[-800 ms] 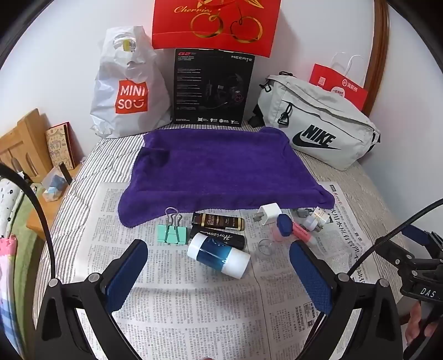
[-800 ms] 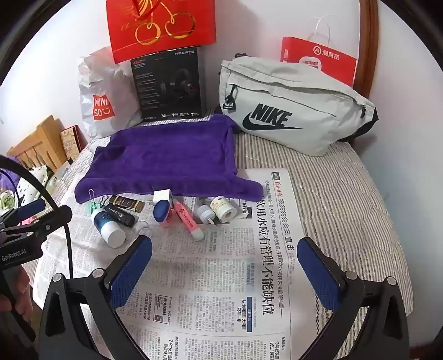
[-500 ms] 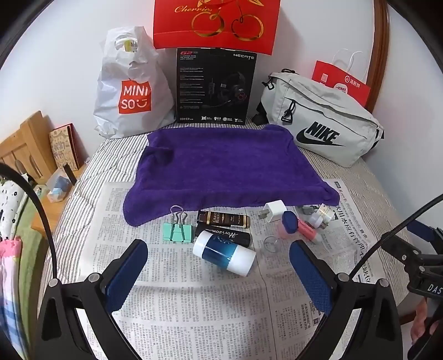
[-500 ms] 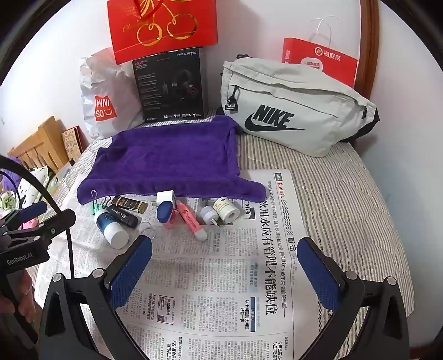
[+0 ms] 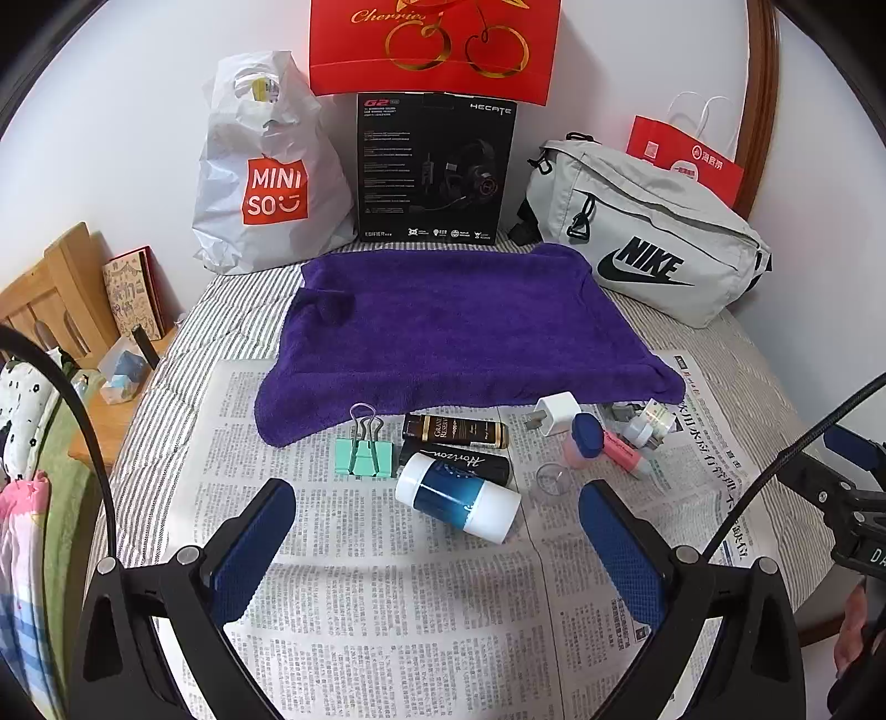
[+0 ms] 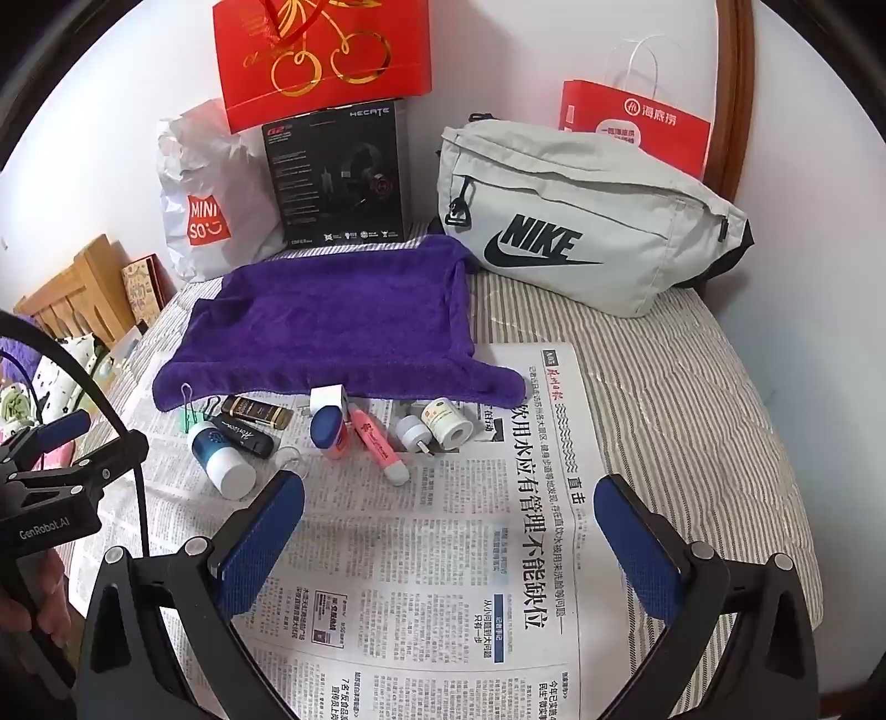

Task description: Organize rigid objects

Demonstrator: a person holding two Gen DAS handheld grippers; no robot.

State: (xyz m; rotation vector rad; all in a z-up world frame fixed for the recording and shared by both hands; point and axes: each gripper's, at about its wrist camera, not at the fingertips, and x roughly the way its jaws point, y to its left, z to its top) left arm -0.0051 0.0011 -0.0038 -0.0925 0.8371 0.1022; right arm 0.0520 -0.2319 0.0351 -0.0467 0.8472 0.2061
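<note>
A home bedroom is showing here: a bed (image 5: 232, 310) in striped bedding is serving as the work surface, with a wooden headboard curve (image 5: 767, 83) rising against a white wall. Shopping bags (image 5: 260, 177), a headset box (image 5: 434, 166) and a grey waist bag (image 5: 653, 232) are leaning along the wall, and a wooden bedside stand (image 5: 61, 293) is sitting beside the bed.

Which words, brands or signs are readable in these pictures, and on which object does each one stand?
"MINISO": white plastic bag
"Cherries": red gift bag
"HECATE", "G2", "EDIFIER": black headset box
"NIKE": grey waist bag
"Horizon": black tube
"GRAND RESERVE": brown bottle
"GenRobot.AI": left gripper
Chinese headlines are legible on the newspaper; its small print is not.
The red paper bag carries a Chinese logo.
</note>
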